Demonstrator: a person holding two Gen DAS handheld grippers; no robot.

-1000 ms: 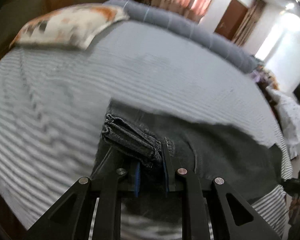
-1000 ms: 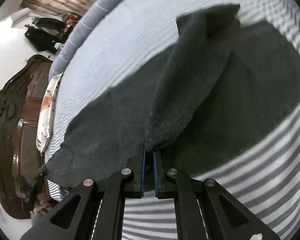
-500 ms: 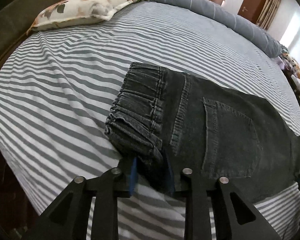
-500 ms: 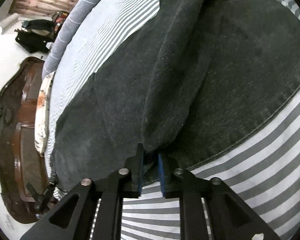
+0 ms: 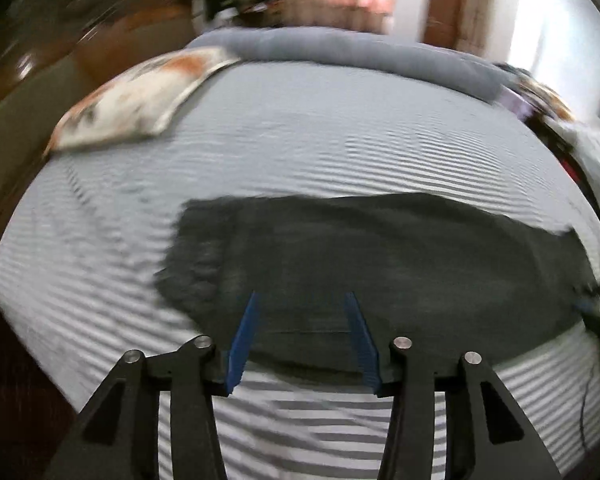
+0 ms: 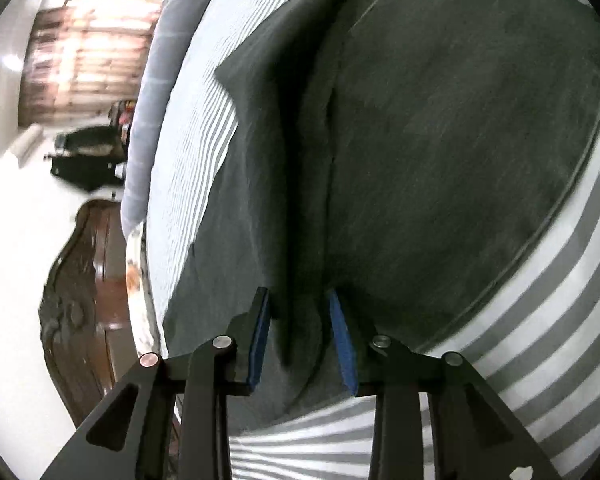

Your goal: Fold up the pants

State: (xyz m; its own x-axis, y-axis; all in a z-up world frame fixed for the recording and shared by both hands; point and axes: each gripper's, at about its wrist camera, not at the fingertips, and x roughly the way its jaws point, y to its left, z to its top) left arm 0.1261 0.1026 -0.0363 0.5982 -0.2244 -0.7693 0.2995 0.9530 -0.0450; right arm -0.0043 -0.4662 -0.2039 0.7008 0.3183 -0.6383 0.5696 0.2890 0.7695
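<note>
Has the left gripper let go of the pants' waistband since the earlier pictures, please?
Yes. The left gripper now stands open and has drawn back; the pants lie flat on the striped bed, no longer bunched between its fingers.

The left hand-held gripper (image 5: 302, 340) hangs over the near edge of the bed (image 5: 300, 152), its blue-padded fingers (image 5: 244, 338) spread wide with nothing between them. Past the fingertips the dark pants (image 5: 380, 264) lie flat on the striped sheet, stretched along the near edge toward the right side. A patterned pillow (image 5: 140, 100) rests near the far left corner, and a grey rolled blanket (image 5: 360, 52), as far as the blur allows, runs along the far edge.
</note>
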